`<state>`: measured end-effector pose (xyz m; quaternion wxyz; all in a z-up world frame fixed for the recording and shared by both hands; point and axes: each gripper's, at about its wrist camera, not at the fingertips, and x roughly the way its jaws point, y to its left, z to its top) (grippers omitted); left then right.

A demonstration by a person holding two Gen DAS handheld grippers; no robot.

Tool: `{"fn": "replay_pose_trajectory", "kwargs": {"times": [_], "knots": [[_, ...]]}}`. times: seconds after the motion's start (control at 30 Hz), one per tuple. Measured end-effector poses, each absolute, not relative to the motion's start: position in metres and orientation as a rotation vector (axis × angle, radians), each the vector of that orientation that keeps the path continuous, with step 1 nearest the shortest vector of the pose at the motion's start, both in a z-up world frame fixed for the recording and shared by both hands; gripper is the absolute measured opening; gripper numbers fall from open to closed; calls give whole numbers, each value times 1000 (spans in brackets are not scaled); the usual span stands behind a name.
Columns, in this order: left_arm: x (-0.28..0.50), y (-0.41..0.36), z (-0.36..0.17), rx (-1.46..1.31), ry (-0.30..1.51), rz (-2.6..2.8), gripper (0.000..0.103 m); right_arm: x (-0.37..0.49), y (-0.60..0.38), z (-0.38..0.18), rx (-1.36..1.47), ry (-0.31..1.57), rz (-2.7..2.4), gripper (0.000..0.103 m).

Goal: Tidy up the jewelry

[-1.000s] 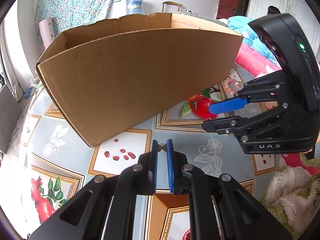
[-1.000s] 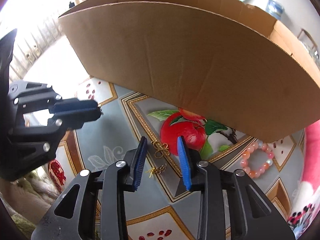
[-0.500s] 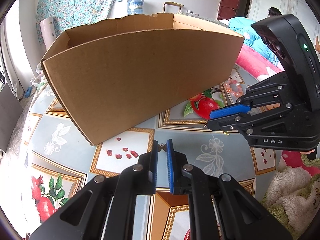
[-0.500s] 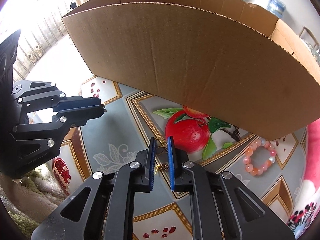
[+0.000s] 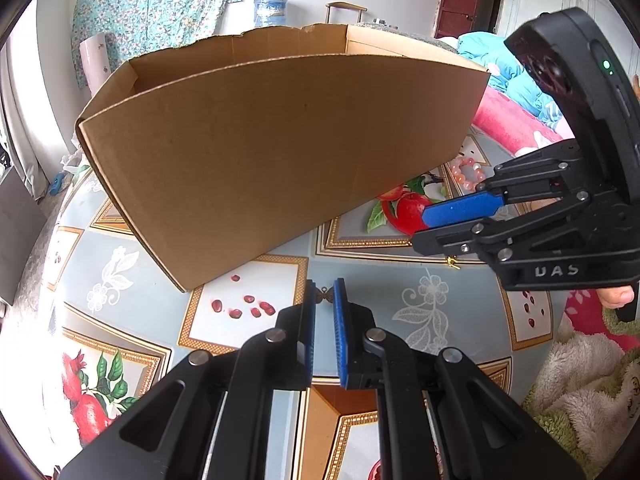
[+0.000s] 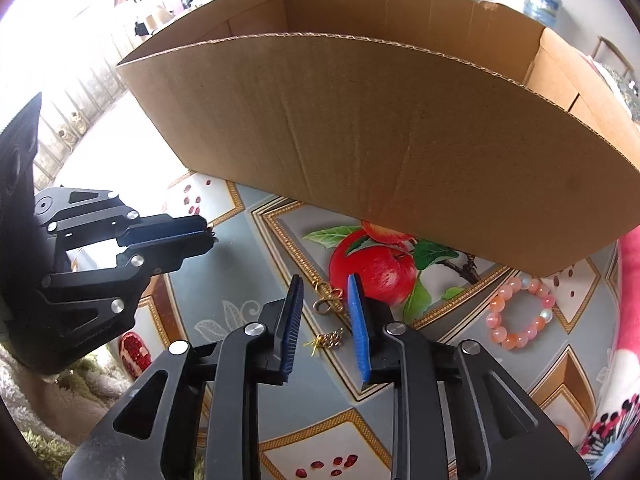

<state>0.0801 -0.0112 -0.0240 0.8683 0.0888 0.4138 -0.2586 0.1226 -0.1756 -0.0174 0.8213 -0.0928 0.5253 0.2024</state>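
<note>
A big open cardboard box (image 5: 280, 152) stands on the patterned tablecloth; it also shows in the right wrist view (image 6: 380, 128). My left gripper (image 5: 324, 294) is shut on a small bronze earring (image 5: 323, 295) that pokes out between its blue pads. In the right wrist view it (image 6: 206, 236) hovers at the left with the earring at its tips. My right gripper (image 6: 325, 294) is open over a gold earring (image 6: 328, 304) that lies on the cloth between its fingers. A pink bead bracelet (image 6: 520, 312) lies to the right.
The table (image 5: 432, 300) carries a cloth with fruit prints. A fluffy blanket (image 5: 580, 392) lies at the near right edge. Pink and blue bedding (image 5: 508, 96) sits behind the box on the right.
My right gripper closed around the gold earring half a second ago and has now opened again; the earring still lies on the cloth. My left gripper stays shut on its earring.
</note>
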Motion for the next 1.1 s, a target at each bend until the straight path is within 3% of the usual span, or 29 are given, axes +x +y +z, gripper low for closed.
{"fn": "replay_pose_trajectory", "kwargs": {"times": [0.23, 0.3, 0.67, 0.7, 0.97, 1.03, 1.1], "knots": [[82, -10, -25, 181, 863, -544, 8, 123, -168, -22, -251, 1087, 392, 22], [81, -10, -24, 182, 864, -545, 8, 123, -169, -21, -249, 1085, 396, 12], [83, -7, -26, 175, 874, -537, 8, 123, -178, -17, -231, 1070, 406, 12], [83, -7, -26, 175, 874, -538, 8, 118, -176, -16, -229, 1066, 405, 0], [81, -8, -25, 183, 873, -535, 8, 108, -181, -1, -188, 1059, 417, 0], [80, -8, -25, 184, 874, -533, 8, 107, -186, 4, -162, 1066, 421, 3], [79, -8, -25, 184, 873, -535, 8, 106, -189, 5, -145, 1083, 419, 25]]}}
